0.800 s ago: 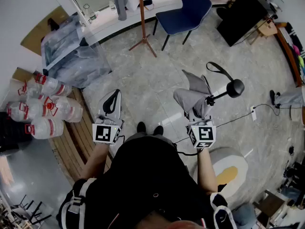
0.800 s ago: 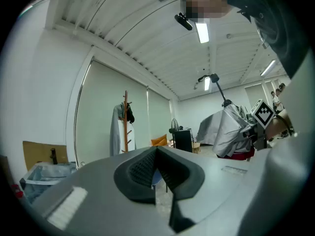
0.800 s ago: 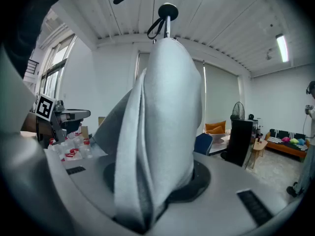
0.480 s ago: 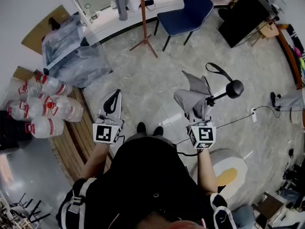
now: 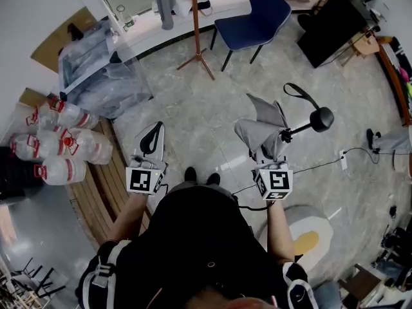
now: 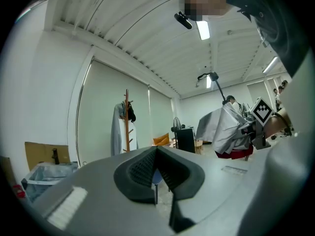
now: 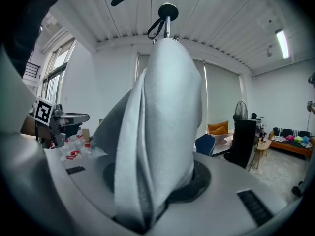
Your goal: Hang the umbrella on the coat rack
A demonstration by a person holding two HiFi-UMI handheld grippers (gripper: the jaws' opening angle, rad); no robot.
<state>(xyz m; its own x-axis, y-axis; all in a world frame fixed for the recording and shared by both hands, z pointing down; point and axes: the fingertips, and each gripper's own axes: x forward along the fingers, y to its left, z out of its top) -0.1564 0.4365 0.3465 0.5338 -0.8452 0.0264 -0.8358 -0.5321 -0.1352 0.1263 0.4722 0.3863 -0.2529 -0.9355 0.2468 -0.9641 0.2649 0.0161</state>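
Observation:
My right gripper (image 5: pixel 266 152) is shut on the folded grey umbrella (image 5: pixel 261 131), low on its fabric. In the head view the umbrella's black handle (image 5: pixel 321 118) and wrist strap (image 5: pixel 296 93) point to the right. In the right gripper view the umbrella (image 7: pixel 162 132) fills the jaws and stands up to its handle (image 7: pixel 168 9). My left gripper (image 5: pixel 156 129) is shut and holds nothing; it shows as left gripper (image 6: pixel 156 150) in its own view. The wooden coat rack (image 5: pixel 196 24) stands across the floor ahead, and in the left gripper view the coat rack (image 6: pixel 127 124) carries a pale garment.
A blue chair (image 5: pixel 254 19) stands right of the rack. Clear plastic bins (image 5: pixel 96 63) and large water bottles (image 5: pixel 55 147) sit at the left by a wooden pallet (image 5: pixel 96 192). A cable with a power strip (image 5: pixel 343 161) lies on the floor at the right, near a round rug (image 5: pixel 306 234).
The floor and the rack have slid slightly in the head view. Both grippers keep their pose, and the umbrella stays in the right one.

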